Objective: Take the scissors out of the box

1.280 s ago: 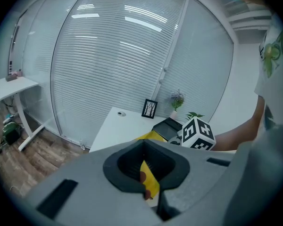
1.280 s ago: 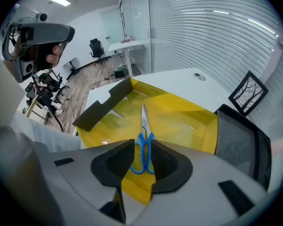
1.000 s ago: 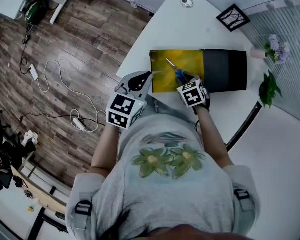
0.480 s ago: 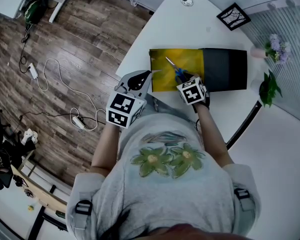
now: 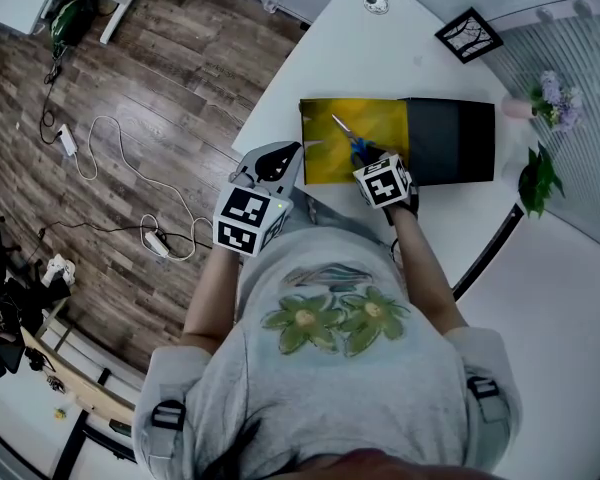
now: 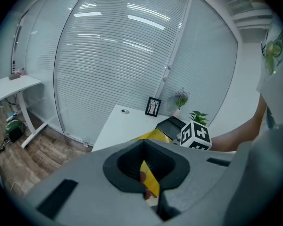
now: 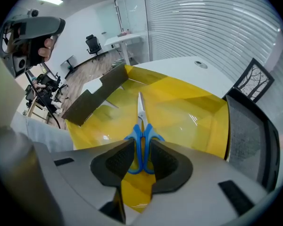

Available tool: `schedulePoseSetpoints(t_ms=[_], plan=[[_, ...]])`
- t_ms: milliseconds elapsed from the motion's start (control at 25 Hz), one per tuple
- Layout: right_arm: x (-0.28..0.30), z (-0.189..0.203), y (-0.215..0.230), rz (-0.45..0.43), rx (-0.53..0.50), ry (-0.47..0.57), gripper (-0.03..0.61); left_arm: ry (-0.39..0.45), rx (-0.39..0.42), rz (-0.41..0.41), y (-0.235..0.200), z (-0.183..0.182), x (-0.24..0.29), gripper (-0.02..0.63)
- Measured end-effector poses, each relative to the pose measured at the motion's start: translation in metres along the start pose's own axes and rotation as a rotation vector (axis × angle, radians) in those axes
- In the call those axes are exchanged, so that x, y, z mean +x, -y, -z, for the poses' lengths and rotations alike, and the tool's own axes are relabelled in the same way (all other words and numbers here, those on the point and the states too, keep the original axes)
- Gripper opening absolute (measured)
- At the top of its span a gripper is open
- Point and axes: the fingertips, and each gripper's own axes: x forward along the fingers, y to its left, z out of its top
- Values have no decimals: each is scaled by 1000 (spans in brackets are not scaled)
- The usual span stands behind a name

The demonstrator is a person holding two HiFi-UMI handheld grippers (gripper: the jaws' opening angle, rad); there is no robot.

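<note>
— Looking down from the head view, what has moved in the last second?

— Almost nothing. My right gripper [image 5: 367, 158] sits at the near side of the open yellow box [image 5: 312, 118], just where it was a second ago. The scissors [image 5: 346, 136] lie on the box floor with the blades pointing away from me. My left gripper [image 5: 288, 156] hangs off the edge of the table [image 5: 320, 48], also unmoved.

— And the left gripper view?

— The left gripper [image 6: 148, 175] has its jaws together and carries nothing. Only a sliver of the yellow box [image 6: 153, 136] shows past the hollow in the pads.

— The right gripper view?

— The right gripper [image 7: 141, 161] has its pads closed on the blue handles of the scissors [image 7: 140, 126], one pad on each side. The blades lie flat on the yellow lining of the box [image 7: 198, 107].

— So where does that leave the job?

— I judge the grip is set and the lift hasn't begun. The scissors are still inside the box. Raising them straight up comes next, watching that the smooth handles don't pivot.
</note>
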Motion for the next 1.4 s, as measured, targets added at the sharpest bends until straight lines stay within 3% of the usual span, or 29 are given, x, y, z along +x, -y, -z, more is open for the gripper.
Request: schedulePoseSetpoints(t_ms=[1400], plan=[[-5, -4, -1, -3, -51, 55, 86, 33, 28, -74, -1, -10, -19, 6]])
